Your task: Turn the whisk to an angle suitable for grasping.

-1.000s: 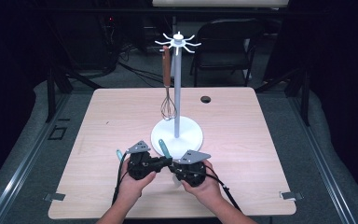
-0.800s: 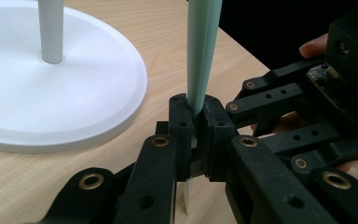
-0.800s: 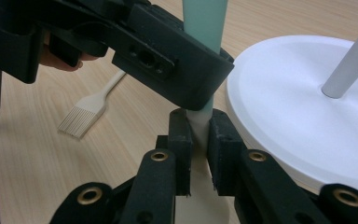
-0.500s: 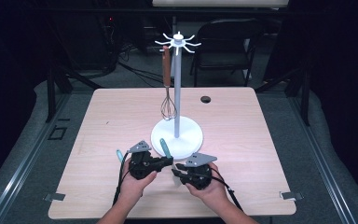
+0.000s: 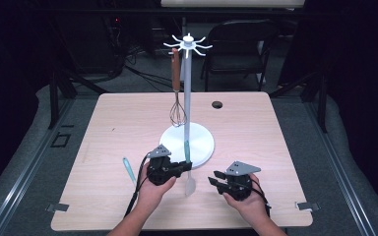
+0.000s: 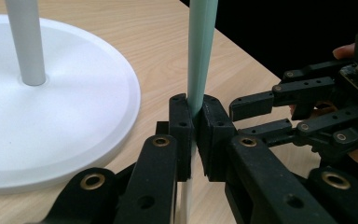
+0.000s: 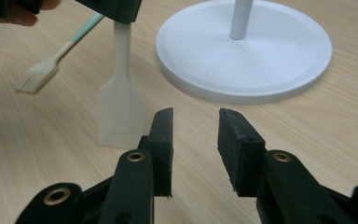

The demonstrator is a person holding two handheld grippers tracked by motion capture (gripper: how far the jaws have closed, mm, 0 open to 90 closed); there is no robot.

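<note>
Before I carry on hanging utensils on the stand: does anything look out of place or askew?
Nothing is spilled or damaged. The spatula is clamped in the left gripper, its blade down near the table. A pastry brush lies loose on the table. The whisk hangs straight from the stand.

Green-handled spatula (image 5: 189, 169) — blade down, near-upright, clamped mid-handle.

Spatula (image 5: 189, 169) before stand base (image 5: 202, 142), brush (image 5: 127, 168) leftward

Nothing to read here: no words, labels, brands or numbers show on anything in the three views.
</note>
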